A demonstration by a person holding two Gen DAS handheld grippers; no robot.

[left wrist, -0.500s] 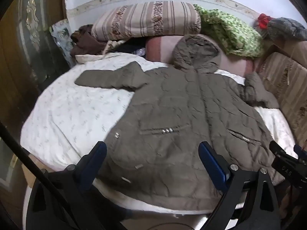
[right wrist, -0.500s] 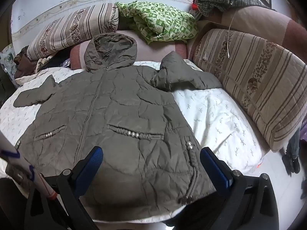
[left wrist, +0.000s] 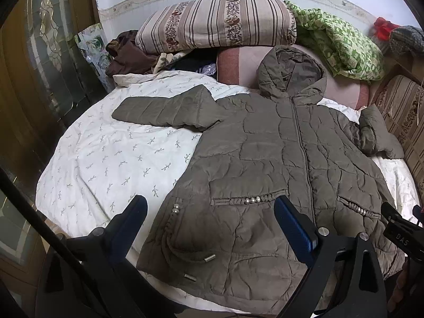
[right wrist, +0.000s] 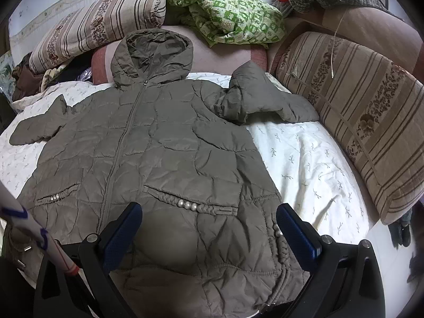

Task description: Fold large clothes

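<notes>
Bedroom: bed [left wrist: 111, 164] with a white leaf-print sheet, against a white wall with a patterned border strip. Wooden door with a glass panel [left wrist: 50, 61] on the left side of the left view.

Olive quilted hooded jacket [left wrist: 278, 164] lies flat on the bed, front up, zipped, unfolded. Hood [right wrist: 152, 55] points at the headboard end and rests on a pink bolster [left wrist: 243, 66]. One sleeve [left wrist: 167, 110] is stretched out straight over the sheet toward the door side. The other sleeve [right wrist: 262, 98] is bent and bunched, its end touching the striped cushion [right wrist: 357, 116] along that bed edge. Pocket openings have braided trim with pearl beads. Hem is at the near edge of the bed, drawcord ends visible.

Behind the hood: striped floral pillow [left wrist: 217, 23], green patterned blanket [right wrist: 225, 16], brown garment [left wrist: 124, 55] in the corner.

Left tool [left wrist: 210, 228]: jaws spread wide, nothing between them, hovering above the hem at the jacket's door-side lower corner. No contact visible.

Right tool [right wrist: 209, 229]: jaws likewise wide apart and empty, above the hem on the cushion side, one finger over the pocket area and the other near the jacket's side edge. A white rod with blue markings [right wrist: 34, 228] crosses the lower left of that view.
</notes>
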